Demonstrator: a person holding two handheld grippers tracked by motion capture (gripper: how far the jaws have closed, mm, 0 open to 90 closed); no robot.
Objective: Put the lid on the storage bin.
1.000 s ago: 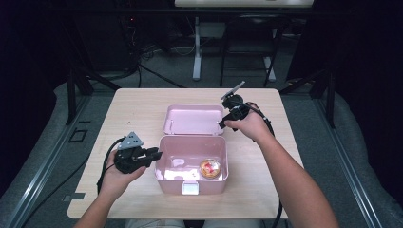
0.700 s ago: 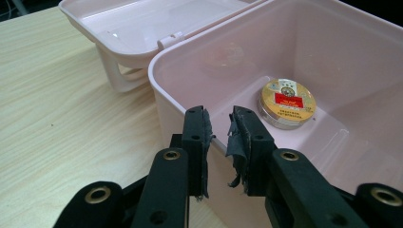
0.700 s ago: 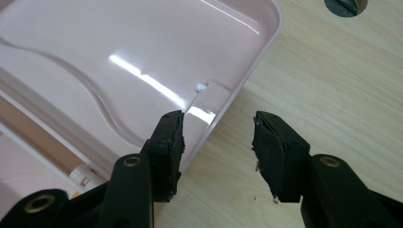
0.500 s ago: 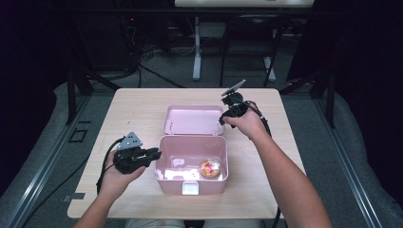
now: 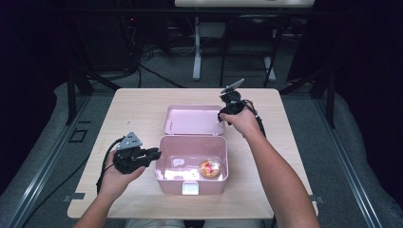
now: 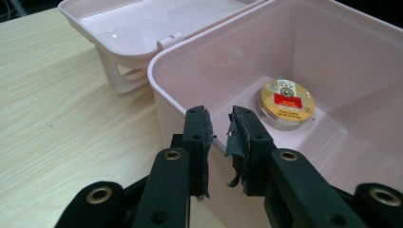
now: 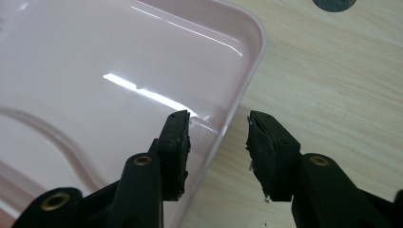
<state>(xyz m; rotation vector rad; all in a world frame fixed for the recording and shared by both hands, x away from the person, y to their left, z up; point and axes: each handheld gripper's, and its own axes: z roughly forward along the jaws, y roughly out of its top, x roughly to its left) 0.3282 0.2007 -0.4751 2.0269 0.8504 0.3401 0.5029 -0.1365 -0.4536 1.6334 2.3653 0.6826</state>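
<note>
My left hand-held gripper [image 6: 219, 124] is clamped on the left wall of the pink plastic box [image 5: 192, 183], one pad inside and one outside the rim. Just beyond its jaws, on the box floor, lies a round gold tin [image 6: 285, 103] with a red label.

My right hand-held gripper [image 7: 217, 137] straddles the rounded edge of the open lid [image 7: 95, 85]; its jaws have just been closing, with a gap left either side of the rim. The lid is glossy and smooth. To its outer side runs bare, pale wood-grain worktop [image 7: 332, 85], with dark floor around.
</note>
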